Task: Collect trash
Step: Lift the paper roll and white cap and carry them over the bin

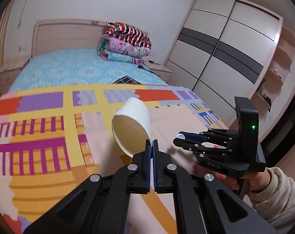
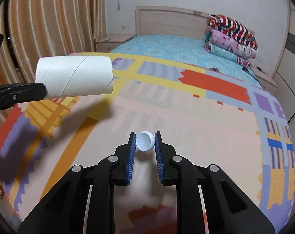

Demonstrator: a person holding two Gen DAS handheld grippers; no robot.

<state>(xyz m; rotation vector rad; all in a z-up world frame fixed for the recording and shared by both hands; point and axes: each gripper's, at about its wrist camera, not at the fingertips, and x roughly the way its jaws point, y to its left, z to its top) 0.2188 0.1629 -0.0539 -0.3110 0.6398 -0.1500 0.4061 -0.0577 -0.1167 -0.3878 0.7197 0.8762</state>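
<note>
My left gripper (image 1: 151,146) is pinched fully together on the rim wall of a white cardboard tube (image 1: 132,124), one pad inside the open end and one outside, so only a thin wall sits between them. That is why the tube hangs off to the side with its open end toward my camera: I have it by the edge, not around its body. From the right wrist view the tube (image 2: 74,77) lies roughly level in the air, clear of the patterned play mat (image 2: 215,120) beneath it.

My right gripper (image 2: 145,142) is closed on a small white bottle cap (image 2: 145,141), one blue pad pressed against each side of it, its hollow face turned up and to the left. The cap is held near the fingertips, which I judge is enough for something so light (a squeeze lower down would add nothing). It too is off the mat.

So both pieces of trash are in my grip, one per hand, the two grippers near each other but apart.

As for containers, I see no bin or bag in either view. The tube is hollow and shows nothing inside; the cap is empty.
</note>
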